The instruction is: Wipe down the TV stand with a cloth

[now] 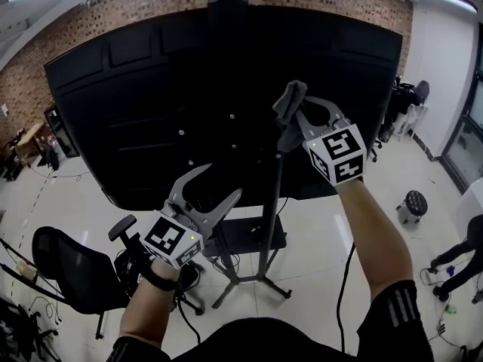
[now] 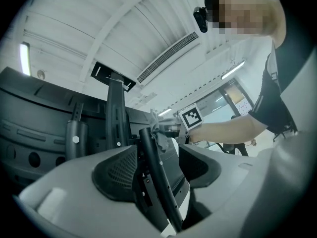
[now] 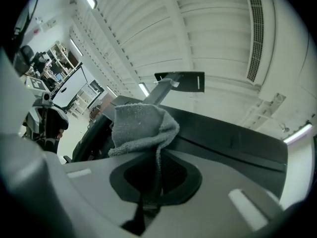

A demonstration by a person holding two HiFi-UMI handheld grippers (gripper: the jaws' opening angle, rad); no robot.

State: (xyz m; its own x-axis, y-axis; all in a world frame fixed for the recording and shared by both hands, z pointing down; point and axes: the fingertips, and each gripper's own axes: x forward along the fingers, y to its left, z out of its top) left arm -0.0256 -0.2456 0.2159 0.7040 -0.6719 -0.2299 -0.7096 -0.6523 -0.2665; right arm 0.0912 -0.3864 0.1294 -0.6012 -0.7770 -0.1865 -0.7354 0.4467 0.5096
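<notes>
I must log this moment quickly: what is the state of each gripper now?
Left gripper: open, jaws apart, gripping nothing.
Right gripper: shut on the grey cloth.

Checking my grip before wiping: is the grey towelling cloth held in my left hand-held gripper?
No, the grey towelling cloth is pinched between the shut jaws of the right hand-held gripper.

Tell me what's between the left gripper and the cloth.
The TV stand's black pole runs from the open left gripper up to the cloth; the left gripper view shows it.
</notes>
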